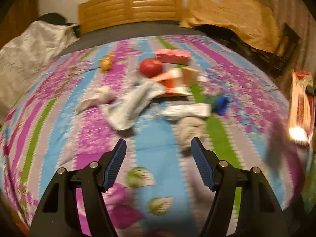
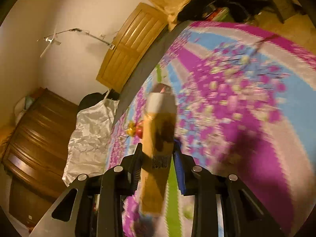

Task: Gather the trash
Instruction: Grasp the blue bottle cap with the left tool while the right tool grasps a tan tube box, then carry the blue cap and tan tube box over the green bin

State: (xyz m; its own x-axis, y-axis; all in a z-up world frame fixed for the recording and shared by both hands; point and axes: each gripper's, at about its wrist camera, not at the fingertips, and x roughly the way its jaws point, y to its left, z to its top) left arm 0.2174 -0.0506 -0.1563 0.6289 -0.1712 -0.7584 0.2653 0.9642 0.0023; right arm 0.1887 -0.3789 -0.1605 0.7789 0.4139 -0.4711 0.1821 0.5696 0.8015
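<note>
Trash lies in the middle of a bed with a striped floral sheet (image 1: 158, 148): white crumpled wrappers (image 1: 126, 106), a crumpled beige paper (image 1: 189, 132), an orange-and-white carton (image 1: 173, 81), a pink box (image 1: 173, 56), a blue cap (image 1: 221, 103), a red apple (image 1: 151, 67) and a small yellow object (image 1: 106, 63). My left gripper (image 1: 158, 154) is open and empty, hovering just short of the beige paper. My right gripper (image 2: 157, 158) is shut on a long tan carton (image 2: 158, 138), held above the bed; this carton also shows at the right edge of the left wrist view (image 1: 300, 108).
A wooden headboard (image 1: 130, 9) stands at the far end. A silvery white bag (image 2: 90, 134) lies at the bed's left side by a brown wooden cabinet (image 2: 39, 138). A tan cloth (image 1: 237, 15) covers clutter at the far right.
</note>
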